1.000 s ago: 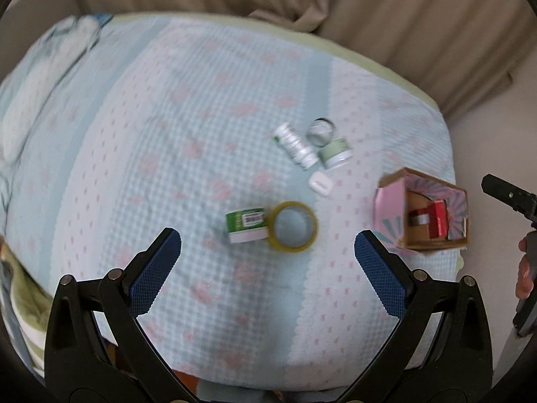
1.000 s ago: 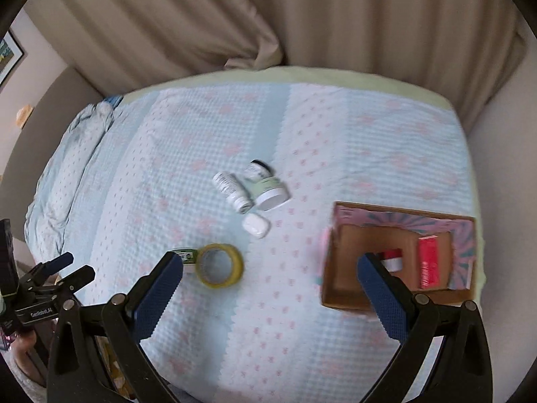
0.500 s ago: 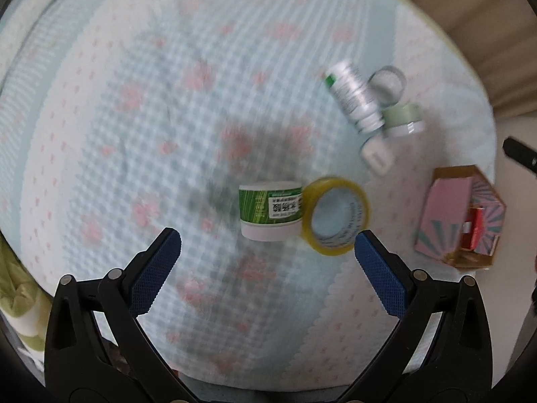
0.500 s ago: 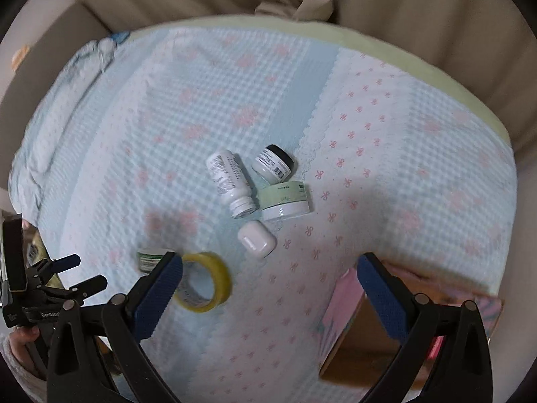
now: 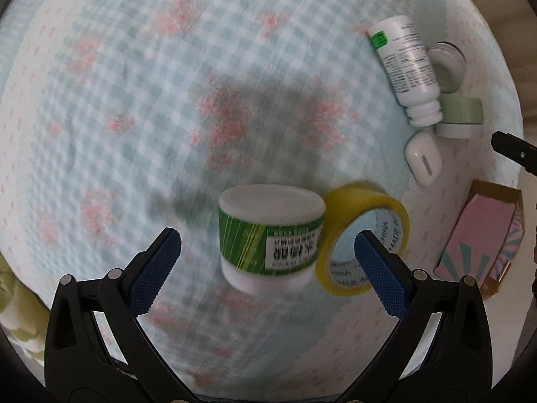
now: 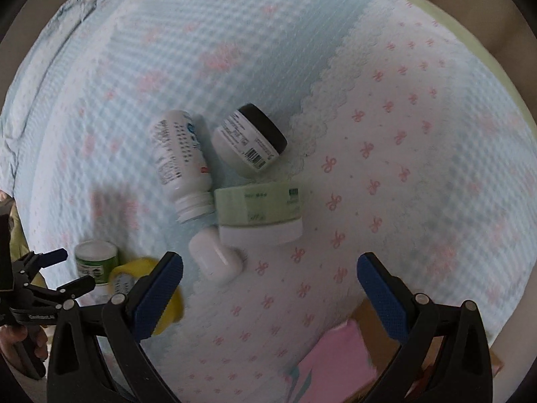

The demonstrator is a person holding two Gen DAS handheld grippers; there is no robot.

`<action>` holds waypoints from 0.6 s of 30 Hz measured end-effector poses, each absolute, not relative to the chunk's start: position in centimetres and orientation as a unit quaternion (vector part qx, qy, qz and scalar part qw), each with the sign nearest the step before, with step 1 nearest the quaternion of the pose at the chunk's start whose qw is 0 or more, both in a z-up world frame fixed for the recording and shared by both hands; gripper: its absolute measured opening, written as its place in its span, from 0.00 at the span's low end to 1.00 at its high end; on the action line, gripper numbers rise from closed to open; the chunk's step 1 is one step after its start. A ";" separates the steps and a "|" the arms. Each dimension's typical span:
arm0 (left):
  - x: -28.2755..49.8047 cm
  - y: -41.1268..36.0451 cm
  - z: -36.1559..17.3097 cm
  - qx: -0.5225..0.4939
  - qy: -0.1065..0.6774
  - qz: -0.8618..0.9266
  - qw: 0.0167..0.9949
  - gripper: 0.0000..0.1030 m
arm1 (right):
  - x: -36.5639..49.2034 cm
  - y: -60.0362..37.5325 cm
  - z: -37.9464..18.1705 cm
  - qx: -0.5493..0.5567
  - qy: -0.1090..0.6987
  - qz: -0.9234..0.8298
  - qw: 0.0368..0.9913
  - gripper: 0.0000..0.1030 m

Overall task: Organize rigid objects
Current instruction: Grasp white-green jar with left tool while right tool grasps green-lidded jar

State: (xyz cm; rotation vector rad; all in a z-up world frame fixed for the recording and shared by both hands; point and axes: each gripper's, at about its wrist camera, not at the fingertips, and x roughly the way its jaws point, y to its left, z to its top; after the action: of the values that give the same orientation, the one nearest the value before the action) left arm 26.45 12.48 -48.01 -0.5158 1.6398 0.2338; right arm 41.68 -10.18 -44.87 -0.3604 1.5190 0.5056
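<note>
Closer now, tape roll (image 5: 364, 240) reads "MADE IN CHINA".

Yellow tape roll (image 5: 364, 240) touches green jar (image 5: 270, 238) right — left side free.

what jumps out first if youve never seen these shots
The green-labelled white jar fills the left wrist view, standing between the open blue pads of the left gripper, with a yellow tape roll touching its right side. In the right wrist view, a cluster of bottles and jars lies on the checked bedspread ahead of the open right gripper.
</note>
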 end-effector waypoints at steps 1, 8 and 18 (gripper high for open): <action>26.5 12.5 -48.3 -0.228 0.723 0.104 0.644 1.00 | 42.1 -10.0 -45.6 -0.164 0.680 0.228 0.678 1.00; 26.7 12.6 -50.3 -0.235 0.737 0.111 0.624 0.98 | 43.9 -8.7 -48.1 -0.169 0.690 0.241 0.662 1.00; 26.9 13.8 -51.5 -0.266 0.742 0.102 0.607 0.93 | 45.5 -6.7 -50.9 -0.181 0.707 0.258 0.633 0.81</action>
State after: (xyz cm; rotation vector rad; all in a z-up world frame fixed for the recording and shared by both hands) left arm 26.90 13.81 -51.54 -0.6140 1.7142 0.2351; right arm 45.48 -6.69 -50.95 -0.4151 1.6177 0.5896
